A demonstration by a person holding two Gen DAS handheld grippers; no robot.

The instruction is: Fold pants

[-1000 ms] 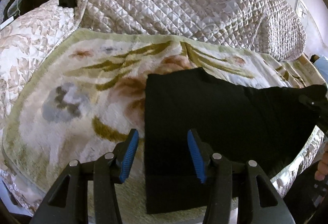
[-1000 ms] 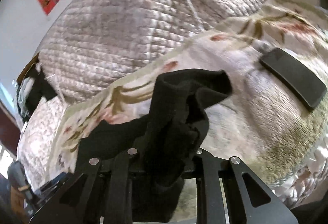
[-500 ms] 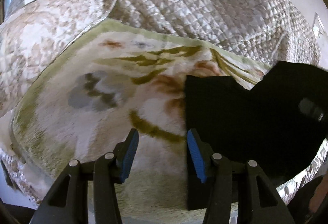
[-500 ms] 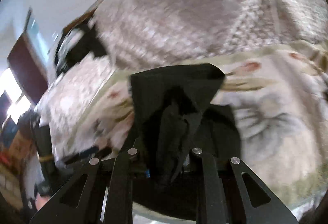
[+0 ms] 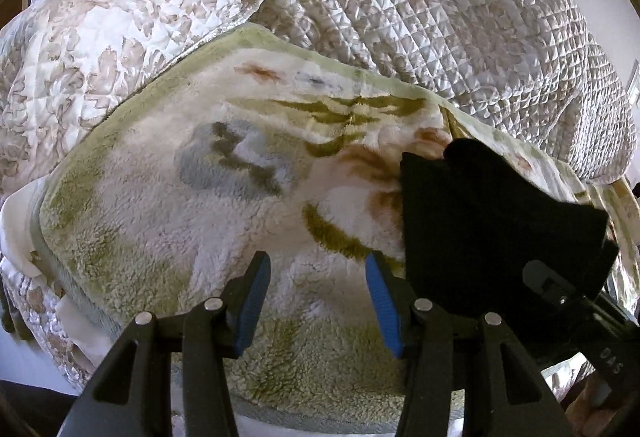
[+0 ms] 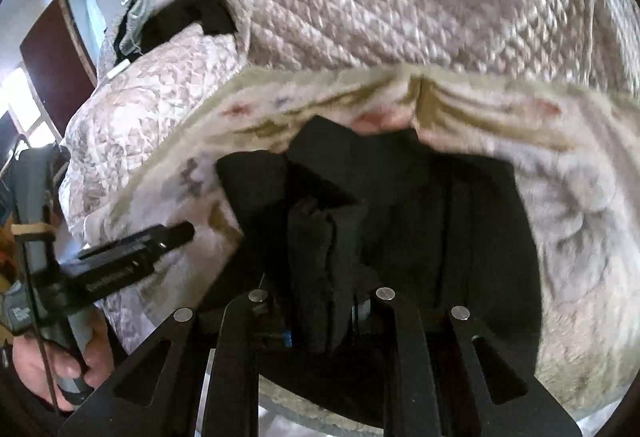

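black pants (image 6: pixel 420 221) bunched in right tongs (image 6: pixel 322 311)

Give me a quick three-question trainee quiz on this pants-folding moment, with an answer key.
1. True or false: the left hand-held gripper is open and empty.
2. What does the right hand-held gripper clamp?
A. black fabric pants
B. fluffy floral fleece blanket
C. quilted beige bedspread
3. The pants lie on the ____ blanket.

Key: 1 true; 2 A; 3 fleece.

Left gripper (image 5: pixel 318 301) jaws spread — right gripper (image 6: pixel 320 311) jaws clamped together.
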